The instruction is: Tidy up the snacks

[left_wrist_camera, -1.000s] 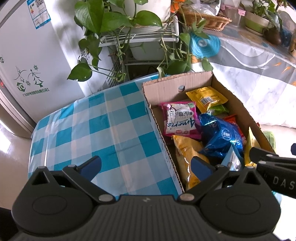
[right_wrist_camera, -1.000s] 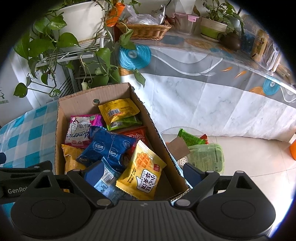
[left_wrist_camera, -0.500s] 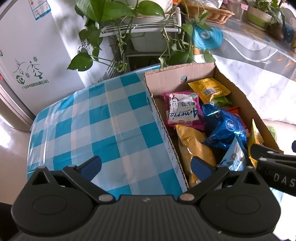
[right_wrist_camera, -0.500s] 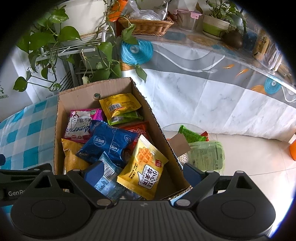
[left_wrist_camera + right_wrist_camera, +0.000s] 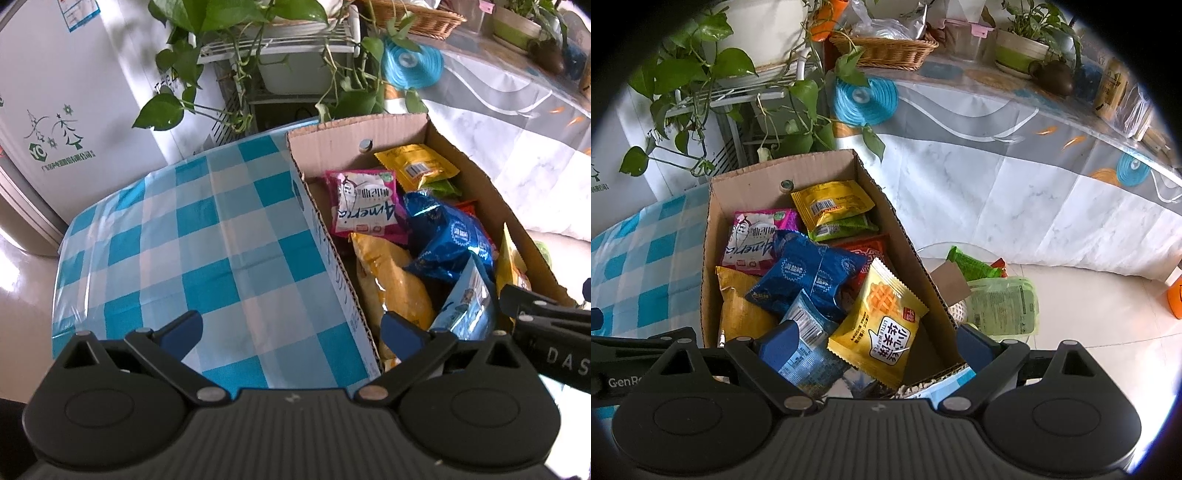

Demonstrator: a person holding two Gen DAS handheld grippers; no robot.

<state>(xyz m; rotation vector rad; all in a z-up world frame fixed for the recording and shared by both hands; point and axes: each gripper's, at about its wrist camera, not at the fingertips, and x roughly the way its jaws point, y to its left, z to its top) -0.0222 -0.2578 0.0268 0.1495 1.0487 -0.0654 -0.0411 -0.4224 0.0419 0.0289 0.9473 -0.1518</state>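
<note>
An open cardboard box [image 5: 399, 129] [image 5: 746, 181] sits on a blue checked tablecloth [image 5: 207, 236] and holds several snack packets: a pink one [image 5: 365, 206], a yellow one [image 5: 415, 164], a blue foil bag [image 5: 450, 236] [image 5: 809, 273], a yellow chip bag [image 5: 395, 288] and a yellow waffle packet [image 5: 882, 325]. My left gripper [image 5: 291, 330] is open and empty, straddling the box's left wall. My right gripper [image 5: 875, 345] is open and empty over the box's near end, beside a light blue packet [image 5: 805, 343].
A glass side table [image 5: 990, 291] right of the box carries green packets. Behind stand a plant rack with trailing leaves [image 5: 280, 74], a white fridge [image 5: 55, 110] and a long table with a grey-white cloth [image 5: 1015, 155]. The floor [image 5: 1108, 321] is pale tile.
Both grippers have drawn back and risen slightly, so the box appears a little farther away. Nothing has been gripped and the snacks have not moved.
</note>
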